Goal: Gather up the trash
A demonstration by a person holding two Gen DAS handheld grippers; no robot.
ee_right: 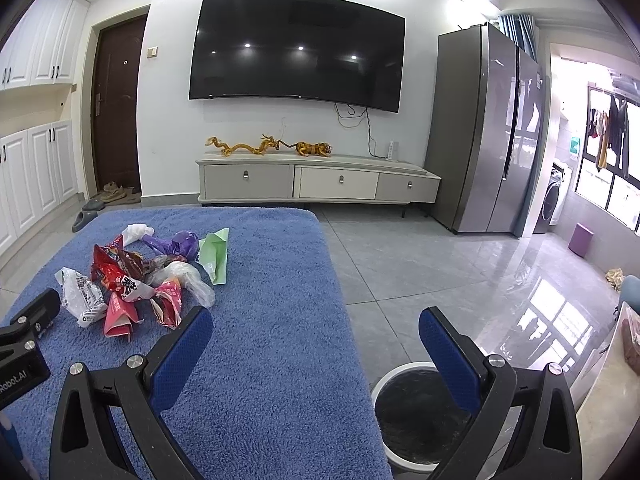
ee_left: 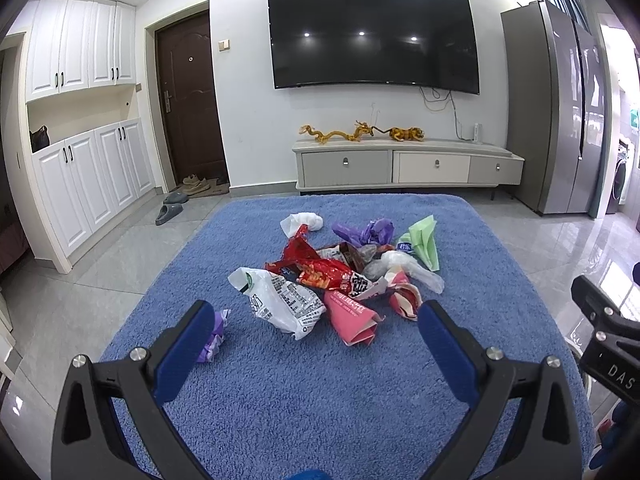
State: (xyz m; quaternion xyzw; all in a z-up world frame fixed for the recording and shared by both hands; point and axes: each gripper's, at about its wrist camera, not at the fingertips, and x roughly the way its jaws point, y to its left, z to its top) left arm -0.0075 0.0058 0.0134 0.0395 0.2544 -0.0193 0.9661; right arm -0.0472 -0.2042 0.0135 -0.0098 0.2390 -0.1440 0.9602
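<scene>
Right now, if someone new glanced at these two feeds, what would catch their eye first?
Probably the heap of crumpled wrappers in the middle of the blue blanket, red, pink, purple and green against the plain cloth. Next, the big dark television on the far wall. Near the right gripper, a round white-rimmed bin sits on the floor beside the blanket's edge; both grippers are open and empty.

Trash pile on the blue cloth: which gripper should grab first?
Probably the left gripper: it is open and aimed at the trash pile, the pink wrapper just ahead. The right gripper, also open, points past the pile, above the bin.
</scene>
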